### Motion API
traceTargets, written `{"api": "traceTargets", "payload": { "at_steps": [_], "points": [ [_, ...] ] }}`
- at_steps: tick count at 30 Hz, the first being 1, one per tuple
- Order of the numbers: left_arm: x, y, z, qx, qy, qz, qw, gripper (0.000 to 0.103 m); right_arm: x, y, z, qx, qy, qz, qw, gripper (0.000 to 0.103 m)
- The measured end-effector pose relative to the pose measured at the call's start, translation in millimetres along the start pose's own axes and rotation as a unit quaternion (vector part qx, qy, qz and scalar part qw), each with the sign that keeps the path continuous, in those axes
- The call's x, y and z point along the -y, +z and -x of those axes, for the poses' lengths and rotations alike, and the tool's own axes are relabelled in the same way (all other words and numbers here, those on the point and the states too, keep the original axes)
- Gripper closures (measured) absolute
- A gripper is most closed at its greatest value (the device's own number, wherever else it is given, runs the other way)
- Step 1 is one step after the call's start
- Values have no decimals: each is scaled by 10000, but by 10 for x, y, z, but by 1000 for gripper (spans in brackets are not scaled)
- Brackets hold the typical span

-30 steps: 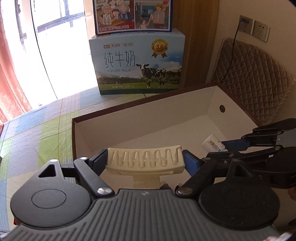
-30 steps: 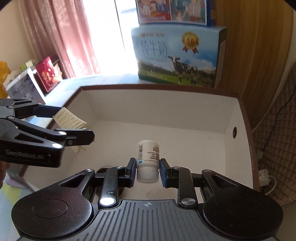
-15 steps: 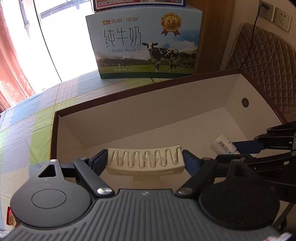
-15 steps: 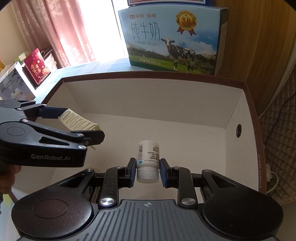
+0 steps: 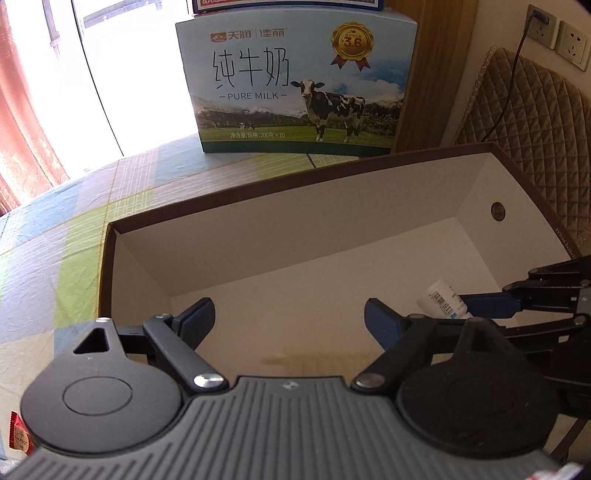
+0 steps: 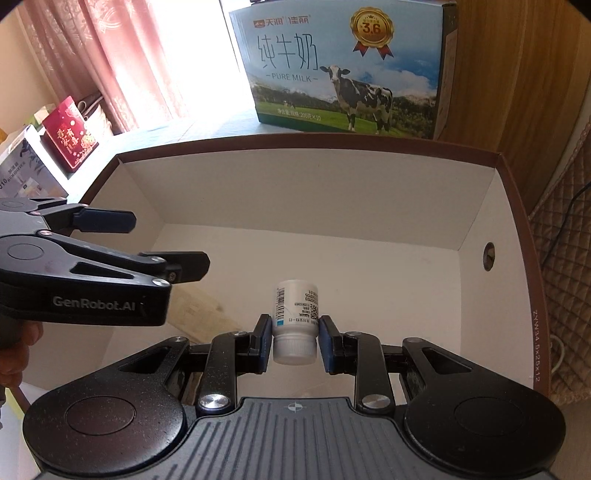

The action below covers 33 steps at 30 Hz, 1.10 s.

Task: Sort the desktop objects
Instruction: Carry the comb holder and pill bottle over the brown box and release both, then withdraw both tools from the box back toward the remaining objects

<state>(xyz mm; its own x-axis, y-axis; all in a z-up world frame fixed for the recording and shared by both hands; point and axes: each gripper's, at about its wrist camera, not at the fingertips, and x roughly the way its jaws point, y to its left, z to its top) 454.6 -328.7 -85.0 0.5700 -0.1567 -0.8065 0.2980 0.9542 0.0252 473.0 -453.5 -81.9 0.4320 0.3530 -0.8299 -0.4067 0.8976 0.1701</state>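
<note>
An open cardboard box (image 5: 295, 229) with a brown rim and white inside lies under both grippers; its far wall (image 6: 295, 192) faces the right wrist view. My left gripper (image 5: 290, 314) hangs open over the box's left part with nothing between its fingers, and it shows from the side (image 6: 170, 242) in the right wrist view. My right gripper (image 6: 294, 332) is shut on a small white bottle (image 6: 295, 317) with a barcode label, held cap toward the camera above the box floor. The same bottle (image 5: 441, 299) and right gripper (image 5: 463, 310) appear at the right of the left wrist view. The cream ridged piece is out of sight.
A blue milk carton case (image 5: 295, 85) stands on the checked tablecloth (image 5: 55, 240) behind the box. A quilted cushion (image 5: 528, 147) and wall sockets (image 5: 557, 35) are at the right. A red gift box (image 6: 70, 136) sits far left, and a hand (image 6: 14, 350) holds the left gripper.
The left gripper has opened and the cream ridged piece it held is gone from between its fingers. Both grippers moved forward over the box. The right gripper still holds the bottle.
</note>
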Motion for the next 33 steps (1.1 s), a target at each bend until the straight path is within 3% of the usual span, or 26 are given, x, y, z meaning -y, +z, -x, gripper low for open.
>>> {"api": "traceTargets", "payload": {
  "at_steps": [9,10,12,17,20,26,33],
  "points": [
    [-91,-6,115,29,27,109,9999,15,-25,35,-59,-1,22,-22,10000,78],
    [-102,-7,130,35,22,127,9999,14,-22,41,-48,49,44,-37,10000,71],
    [-124,-8,167,38,-4,169,9999,13,-27,42,-10,157,-54,-63,9998,36],
    [-154,-9,265,49,-41,212,9998,12,-16,29,111,293,-25,-86,9995,32],
    [-178,-25,331,60,-30,239,9997,11,-7,-24,216,371,40,-155,9992,19],
    [-202,-102,577,174,41,243,9995,9,-48,-188,506,599,183,-193,9978,7],
    [-169,-241,937,344,96,139,9993,6,-192,-374,866,899,245,-290,9952,2]
  ]
}}
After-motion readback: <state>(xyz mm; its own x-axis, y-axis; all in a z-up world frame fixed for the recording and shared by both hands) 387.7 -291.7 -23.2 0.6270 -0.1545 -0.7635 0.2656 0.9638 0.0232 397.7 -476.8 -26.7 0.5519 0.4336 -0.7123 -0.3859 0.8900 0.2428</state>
